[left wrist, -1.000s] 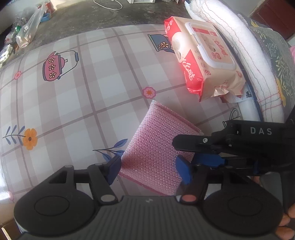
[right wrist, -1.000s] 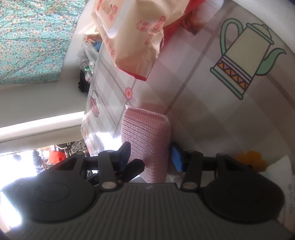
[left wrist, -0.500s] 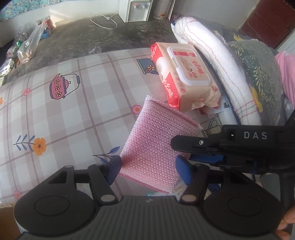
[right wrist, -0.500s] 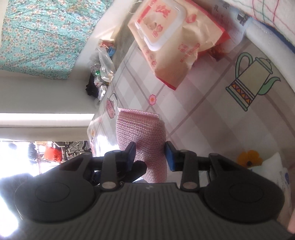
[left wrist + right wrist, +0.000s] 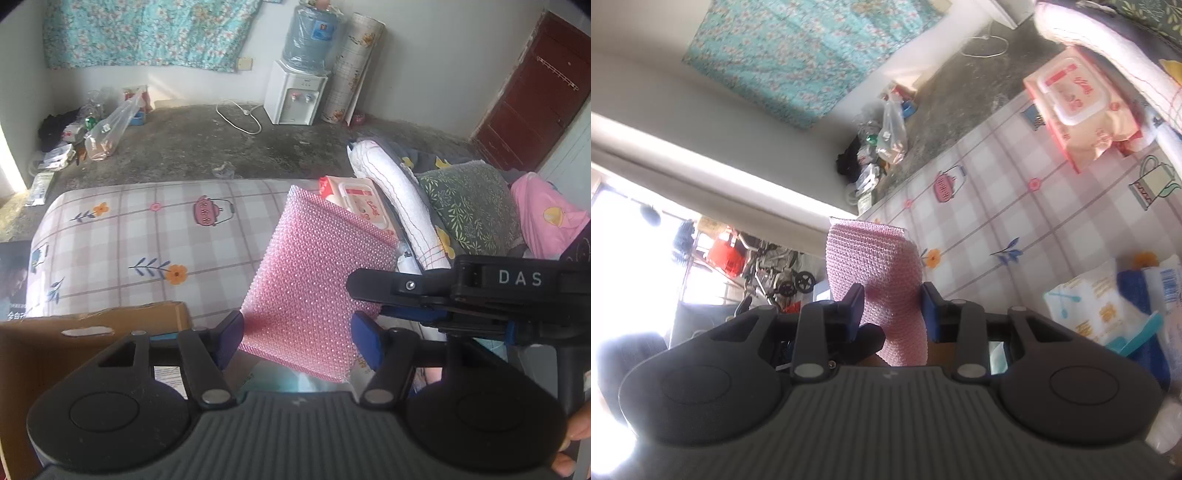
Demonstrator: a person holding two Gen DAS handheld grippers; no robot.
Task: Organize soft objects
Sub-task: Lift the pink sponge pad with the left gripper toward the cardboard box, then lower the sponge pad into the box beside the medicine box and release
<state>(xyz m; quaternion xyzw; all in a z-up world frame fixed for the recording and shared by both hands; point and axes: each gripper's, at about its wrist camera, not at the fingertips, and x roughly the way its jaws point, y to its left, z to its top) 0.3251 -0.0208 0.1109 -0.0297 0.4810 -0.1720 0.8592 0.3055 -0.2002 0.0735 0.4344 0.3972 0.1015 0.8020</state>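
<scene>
Here, 1 pink scrub sponge (image 5: 314,280), held aloft over checked bed cover (image 5: 147,236) by 2 grippers: left gripper (image 5: 297,332) clamped across wide face, right gripper (image 5: 892,308) clamped on narrow edge, jaws just narrowed onto it. 1 wipes pack (image 5: 356,201) near far right edge, partly hidden behind sponge. 1 cardboard box (image 5: 92,332) at near left, cut off. Wide bare cover left of sponge. 1 tissue pack (image 5: 1097,310) at right, neighbouring blue items hard to identify.

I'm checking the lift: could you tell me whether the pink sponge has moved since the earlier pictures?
Yes. The pink sponge has risen off the checked tablecloth, and now overlaps the wet-wipes pack behind it.
</scene>
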